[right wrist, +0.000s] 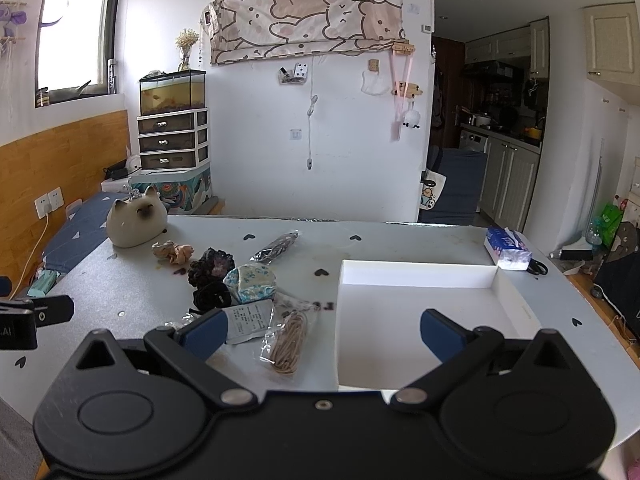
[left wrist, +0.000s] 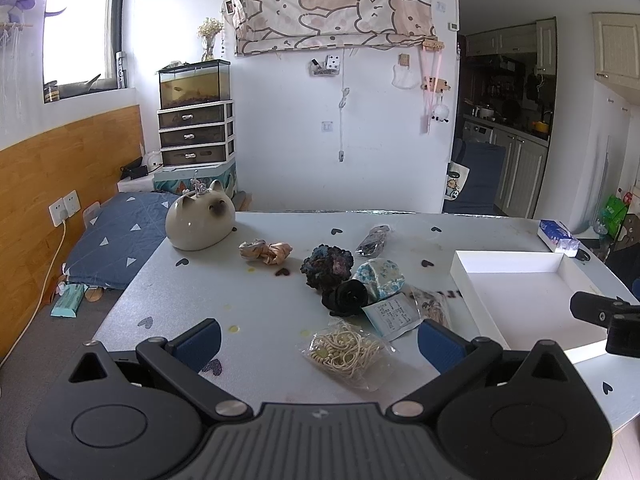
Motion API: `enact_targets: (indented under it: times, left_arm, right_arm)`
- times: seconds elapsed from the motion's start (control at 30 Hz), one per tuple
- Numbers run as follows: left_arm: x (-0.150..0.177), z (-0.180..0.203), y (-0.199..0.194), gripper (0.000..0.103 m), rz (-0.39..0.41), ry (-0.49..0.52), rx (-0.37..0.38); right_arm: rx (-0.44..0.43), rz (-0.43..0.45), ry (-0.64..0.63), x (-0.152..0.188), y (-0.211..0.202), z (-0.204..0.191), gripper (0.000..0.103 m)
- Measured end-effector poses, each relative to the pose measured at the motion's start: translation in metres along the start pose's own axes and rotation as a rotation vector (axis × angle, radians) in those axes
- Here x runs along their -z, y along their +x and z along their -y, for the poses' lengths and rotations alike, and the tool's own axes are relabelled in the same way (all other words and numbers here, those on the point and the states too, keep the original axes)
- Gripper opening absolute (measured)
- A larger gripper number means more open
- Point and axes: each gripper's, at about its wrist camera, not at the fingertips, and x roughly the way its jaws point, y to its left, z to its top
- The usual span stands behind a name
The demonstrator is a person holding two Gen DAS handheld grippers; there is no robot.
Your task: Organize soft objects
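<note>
Hair ties lie in a cluster mid-table: a beige scrunchie [left wrist: 265, 252] [right wrist: 173, 252], a dark knitted scrunchie [left wrist: 327, 266] [right wrist: 211, 267], a black scrunchie [left wrist: 347, 298] [right wrist: 212, 297], a blue floral scrunchie [left wrist: 379, 279] [right wrist: 251, 282], and clear bags of cream [left wrist: 345, 352] and tan [right wrist: 287, 342] elastic ties. A white tray [left wrist: 460, 270] [right wrist: 516, 300] stands to their right with nothing in it. My left gripper [left wrist: 320, 344] hovers open over the cream-tie bag. My right gripper [right wrist: 320, 336] is open above the tray's near left edge. Neither holds anything.
A ceramic cat figure [left wrist: 200, 216] [right wrist: 136, 222] sits at the table's far left corner. A tissue pack [left wrist: 558, 236] [right wrist: 507, 248] lies at the far right, with a dark packet [left wrist: 372, 240] [right wrist: 276, 246] behind the scrunchies and a paper-labelled sachet [left wrist: 394, 314] [right wrist: 250, 322] in front.
</note>
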Motion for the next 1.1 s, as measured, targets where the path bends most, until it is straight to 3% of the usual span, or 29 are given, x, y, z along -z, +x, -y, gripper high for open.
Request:
enact_targets:
  times: [1.1]
  left_arm:
    - [0.006, -0.001, 0.015, 0.103, -0.023, -0.021, -0.006]
  right_arm:
    - [-0.019, -0.019, -0.006, -0.001, 0.017, -0.01, 0.103]
